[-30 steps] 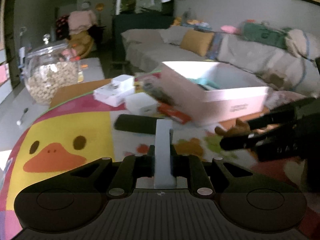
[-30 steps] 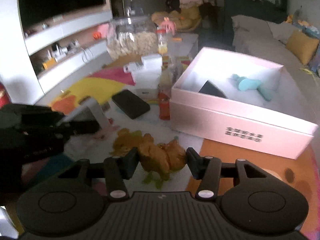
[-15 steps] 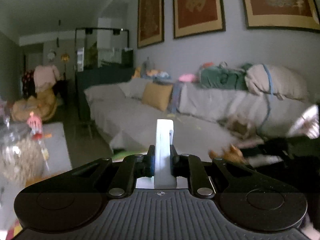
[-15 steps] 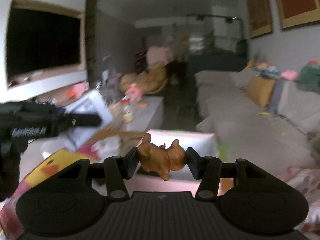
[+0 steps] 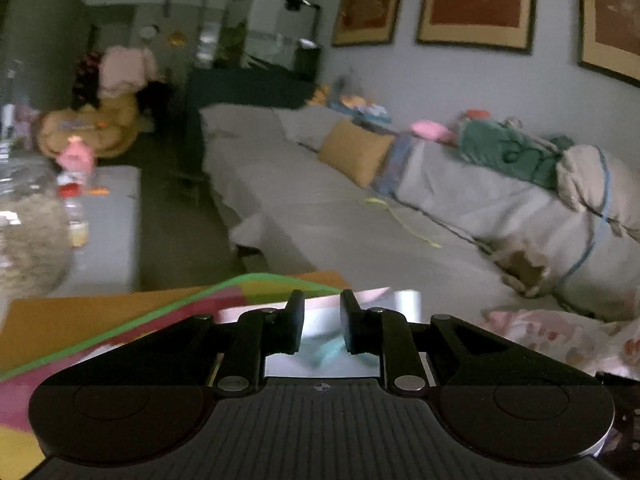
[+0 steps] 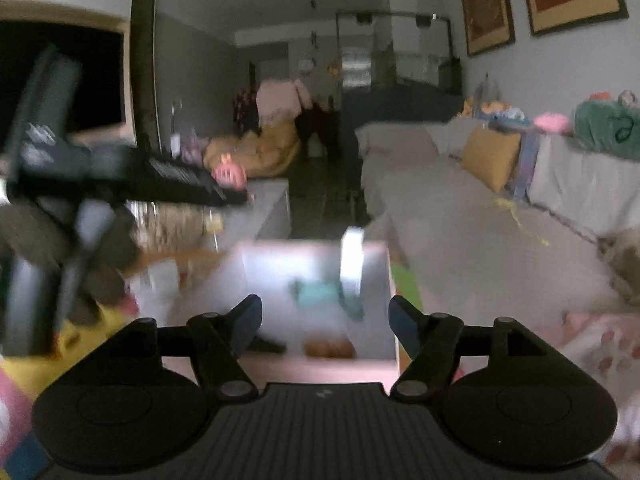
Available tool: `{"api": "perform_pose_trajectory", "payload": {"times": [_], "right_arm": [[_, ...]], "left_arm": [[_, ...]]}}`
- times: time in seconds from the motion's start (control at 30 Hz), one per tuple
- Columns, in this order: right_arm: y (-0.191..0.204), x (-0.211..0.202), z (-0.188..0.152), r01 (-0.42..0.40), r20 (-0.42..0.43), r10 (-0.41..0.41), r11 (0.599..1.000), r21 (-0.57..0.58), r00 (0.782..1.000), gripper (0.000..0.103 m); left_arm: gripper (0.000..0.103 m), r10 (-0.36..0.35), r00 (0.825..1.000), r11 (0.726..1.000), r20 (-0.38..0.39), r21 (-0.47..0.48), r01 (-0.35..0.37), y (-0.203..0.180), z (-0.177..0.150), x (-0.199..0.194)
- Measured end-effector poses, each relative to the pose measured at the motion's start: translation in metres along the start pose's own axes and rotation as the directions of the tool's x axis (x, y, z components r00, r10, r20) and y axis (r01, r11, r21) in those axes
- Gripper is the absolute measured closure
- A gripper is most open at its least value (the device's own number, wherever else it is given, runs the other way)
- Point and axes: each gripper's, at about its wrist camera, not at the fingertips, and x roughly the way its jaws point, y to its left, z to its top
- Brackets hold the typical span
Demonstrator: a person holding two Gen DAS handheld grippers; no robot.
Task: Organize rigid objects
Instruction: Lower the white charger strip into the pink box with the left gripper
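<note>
Both loads gone since earlier: left gripper [image 5: 322, 326] and right gripper [image 6: 325, 330] opening, empty, above pale pink rectangular cardboard box [image 6: 280, 366]; small brown figurine [image 6: 329, 348] and grey-white slab [image 6: 351, 266] inside, likely dropped.

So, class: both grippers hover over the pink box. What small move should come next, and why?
Probably lift both clear of the pink box. The left gripper and right gripper are opening with nothing between their fingers; the brown toy lies inside, and the blurred white block is there too.

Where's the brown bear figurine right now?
Right wrist view: the brown figurine lies inside the pink box, near its front wall, below the teal toy.
</note>
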Motion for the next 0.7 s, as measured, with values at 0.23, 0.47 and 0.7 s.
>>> {"api": "perform_pose_trajectory", "payload": {"times": [0.23,0.47,0.7], "right_arm": [[0.019,0.014,-0.031,-0.047,-0.091,0.046,0.999,-0.003,0.995,0.032],[0.037,0.003,-0.046,-0.102,-0.128,0.105,0.994,0.03,0.986,0.032],[0.052,0.006,-0.055,-0.101,-0.169,0.098,0.995,-0.01,0.981,0.032]], "left_arm": [[0.082,0.24,0.971,0.959,-0.009,-0.154,-0.239,0.074,-0.051,-0.063],[0.082,0.319,0.935,0.875,-0.155,-0.332,-0.353,0.138,-0.093,-0.098],[0.082,0.292,0.939,0.875,-0.181,-0.346,-0.339,0.138,-0.102,-0.093]]}}
